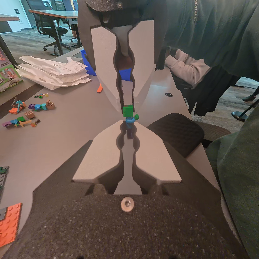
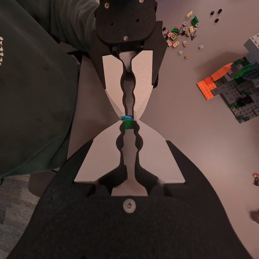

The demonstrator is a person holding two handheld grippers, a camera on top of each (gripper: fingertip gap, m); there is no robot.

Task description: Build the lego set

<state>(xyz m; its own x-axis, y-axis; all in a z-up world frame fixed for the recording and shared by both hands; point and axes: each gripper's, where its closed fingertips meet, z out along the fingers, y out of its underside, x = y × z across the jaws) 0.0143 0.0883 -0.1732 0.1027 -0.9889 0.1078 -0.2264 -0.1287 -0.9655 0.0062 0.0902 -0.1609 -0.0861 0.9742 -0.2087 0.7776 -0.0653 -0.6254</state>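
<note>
A small toy brick figure with a green cube head (image 1: pixel 127 112), blue torso (image 1: pixel 129 123) and purple legs is held in the air between my two grippers, which face each other tip to tip. My left gripper (image 1: pixel 128 124) is shut on the figure's torso and legs. It also shows in the right wrist view (image 2: pixel 129 114), reaching in from above. My right gripper (image 2: pixel 129 124) is shut on the green head (image 2: pixel 129 125). In the left wrist view, the right gripper (image 1: pixel 127 107) comes down from the top. One green hand sticks out sideways.
On the grey table (image 1: pixel 63 140) lie loose toy figures (image 1: pixel 40 106), white paper bags (image 1: pixel 56 71), a blue bin (image 1: pixel 126 74) and an orange plate (image 1: pixel 8 224). A grey-and-orange brick build (image 2: pixel 238 91) and scattered small pieces (image 2: pixel 180 35) lie to the right. A black chair back (image 1: pixel 176 133) stands close. The grippers are tip to tip, or close to it. Left tips and right tips are each some 25 centimeters from the orange plate (image 1: pixel 8 224). My right wrist view (image 2: pixel 206 89) looks at it from another angle.
</note>
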